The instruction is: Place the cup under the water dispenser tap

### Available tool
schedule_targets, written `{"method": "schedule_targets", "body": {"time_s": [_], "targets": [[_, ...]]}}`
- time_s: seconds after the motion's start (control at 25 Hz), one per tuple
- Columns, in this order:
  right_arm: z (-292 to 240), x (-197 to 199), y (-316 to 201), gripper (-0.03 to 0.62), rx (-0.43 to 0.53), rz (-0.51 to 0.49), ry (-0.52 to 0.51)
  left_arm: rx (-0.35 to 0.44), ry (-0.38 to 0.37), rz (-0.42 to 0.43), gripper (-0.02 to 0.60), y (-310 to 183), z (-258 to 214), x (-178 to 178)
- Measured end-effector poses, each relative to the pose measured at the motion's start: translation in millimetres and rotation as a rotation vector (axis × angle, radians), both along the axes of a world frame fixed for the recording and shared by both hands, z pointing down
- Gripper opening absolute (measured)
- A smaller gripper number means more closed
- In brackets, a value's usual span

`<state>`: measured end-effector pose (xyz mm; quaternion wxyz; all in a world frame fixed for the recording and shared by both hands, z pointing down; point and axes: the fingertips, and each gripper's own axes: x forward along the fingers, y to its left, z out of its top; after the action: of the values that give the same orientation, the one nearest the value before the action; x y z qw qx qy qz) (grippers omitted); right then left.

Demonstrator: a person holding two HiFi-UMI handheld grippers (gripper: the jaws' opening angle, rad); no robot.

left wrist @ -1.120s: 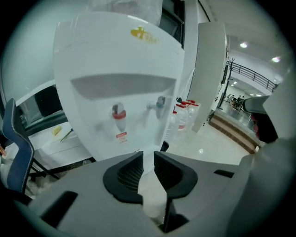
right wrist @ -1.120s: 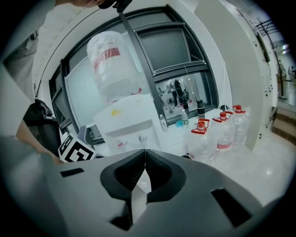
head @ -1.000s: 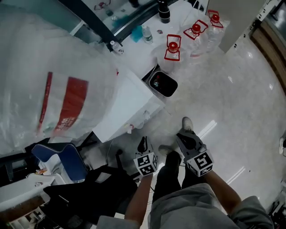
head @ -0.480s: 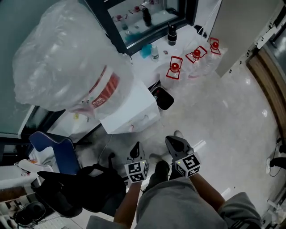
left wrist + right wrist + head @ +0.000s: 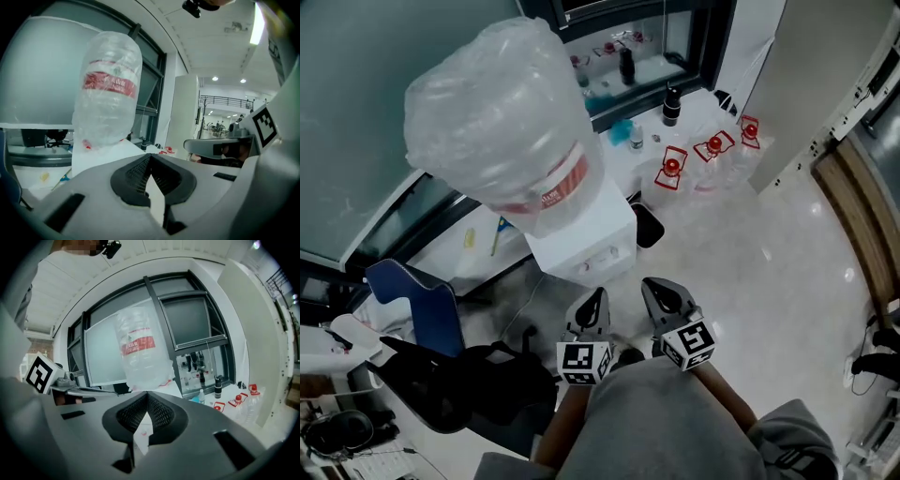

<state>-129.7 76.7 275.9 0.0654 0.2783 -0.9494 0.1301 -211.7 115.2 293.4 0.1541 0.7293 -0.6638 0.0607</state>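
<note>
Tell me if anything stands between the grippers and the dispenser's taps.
Nothing visible: only bare floor lies between the left gripper, the right gripper and the front of the dispenser. The bin stands beside it. Both jaws are shut on nothing; no cup shows.

Water dispenser (image 5: 592,232) and jugs (image 5: 713,155) on floor (image 5: 778,281)

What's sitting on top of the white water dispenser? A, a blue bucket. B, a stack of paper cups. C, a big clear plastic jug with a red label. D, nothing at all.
C: a large clear plastic water jug with a red label stands neck-down on the white box-shaped water dispenser.
</note>
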Motion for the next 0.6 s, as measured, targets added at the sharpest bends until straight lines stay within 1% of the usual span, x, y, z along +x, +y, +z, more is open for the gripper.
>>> {"method": "schedule_targets", "body": {"time_s": [0.08, 0.16, 0.32, 0.48, 0.6], "targets": [[-21.0, -2.7, -2.0, 0.009, 0.052, -0.001, -0.007, 0.061, 0.004, 0.030, 0.011, -3.2, -26.1, 5.3], [-39.8, -4.4, -2.6, 0.009, 0.097, -0.007, -0.025, 0.123, -0.019, 0.055, 0.011, -6.1, -50.8, 9.6], [-64.5, -5.2, -9.4, 0.009, 0.177, -0.004, -0.046, 0.230, -0.032, 0.072, 0.011, -16.4, -87.2, 11.5], [-72.5, -3.6, -16.3, 0.009, 0.198, 0.010, -0.058, 0.283, -0.096, 0.092, 0.011, -25.8, -101.2, 16.3], [-72.5, -2.6, -18.0, 0.009, 0.209, 0.006, -0.058, 0.298, -0.087, 0.108, 0.011, -29.8, -104.8, 20.9]]}}
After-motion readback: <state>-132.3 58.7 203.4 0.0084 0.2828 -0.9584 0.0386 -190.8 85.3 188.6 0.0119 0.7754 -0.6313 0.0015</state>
